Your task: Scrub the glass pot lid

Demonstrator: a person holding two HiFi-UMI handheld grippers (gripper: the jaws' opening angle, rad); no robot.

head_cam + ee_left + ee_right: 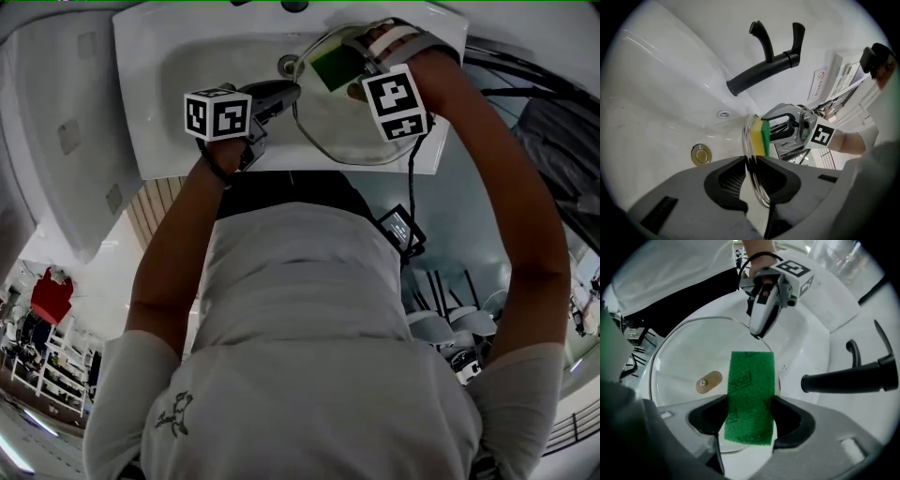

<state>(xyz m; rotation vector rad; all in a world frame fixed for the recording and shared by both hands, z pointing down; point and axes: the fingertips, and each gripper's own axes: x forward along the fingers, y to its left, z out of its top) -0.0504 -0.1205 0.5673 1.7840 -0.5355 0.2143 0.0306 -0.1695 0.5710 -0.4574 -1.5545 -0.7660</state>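
Clear round glass pot lid held over the white ceramic sink, right side
Our left gripper pinches its rim, jaws nearly shut; our right gripper clamps a green-yellow sponge against it. Hard scrubbing could lever the rim free.

Green and yellow sponge, white sink, black tap, clear lid with silver rim, gold drain, black-and-white marker cubes

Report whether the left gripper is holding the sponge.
No: the left gripper is shut on the rim of the glass lid, while the sponge sits clamped in the right gripper.
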